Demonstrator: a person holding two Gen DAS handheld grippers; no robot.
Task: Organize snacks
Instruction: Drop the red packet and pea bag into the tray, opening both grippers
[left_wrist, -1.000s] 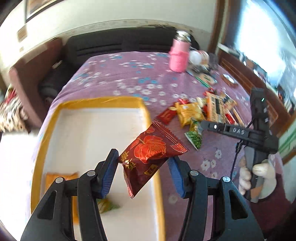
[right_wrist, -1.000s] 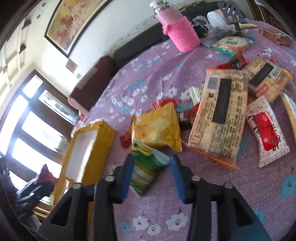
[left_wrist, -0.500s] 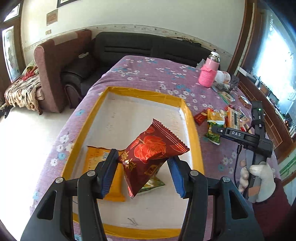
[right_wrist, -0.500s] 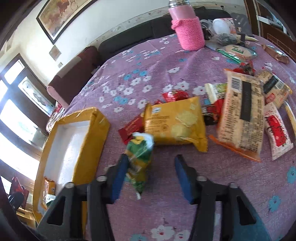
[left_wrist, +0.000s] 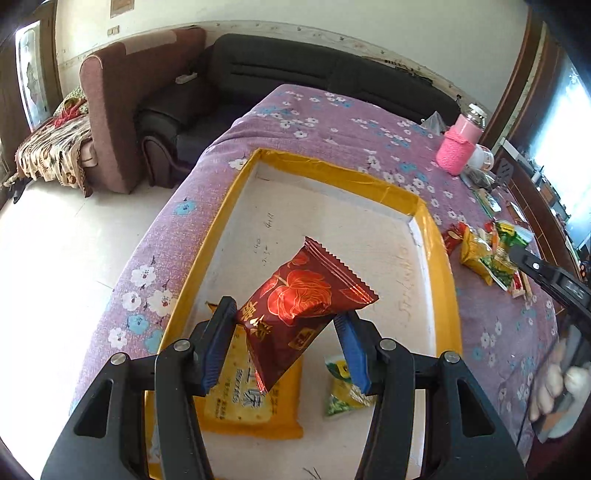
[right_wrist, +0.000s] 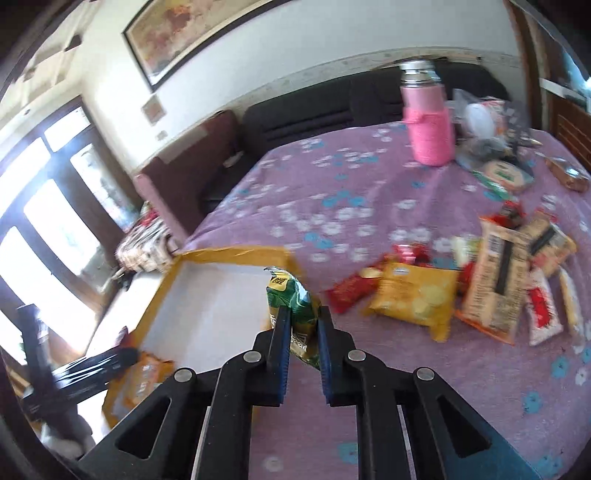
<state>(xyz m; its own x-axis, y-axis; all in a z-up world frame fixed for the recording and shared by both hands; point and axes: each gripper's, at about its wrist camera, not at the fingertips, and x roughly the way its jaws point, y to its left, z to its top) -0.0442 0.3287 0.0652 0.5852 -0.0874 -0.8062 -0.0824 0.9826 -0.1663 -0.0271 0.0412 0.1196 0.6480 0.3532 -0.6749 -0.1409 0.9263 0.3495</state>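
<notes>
A dark red packet (left_wrist: 303, 310) hangs tilted over the yellow-rimmed tray (left_wrist: 332, 173). Inside, near end, lie an orange packet (left_wrist: 251, 402) and a green-yellow one (left_wrist: 340, 391). More snacks (right_wrist: 417, 295) are heaped right – one green packet (right_wrist: 295, 310) raised.

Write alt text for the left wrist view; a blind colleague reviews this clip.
The left gripper holds a dark red snack packet above a yellow-rimmed tray on a purple floral tablecloth. A yellow packet and a green packet lie inside.

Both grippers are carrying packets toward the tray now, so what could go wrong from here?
1. The left gripper pinches the red packet by its lower part only; it may slip out early.
2. The right gripper, holding the green packet, heads for the yellow-rimmed tray too; the grippers could collide there.
</notes>
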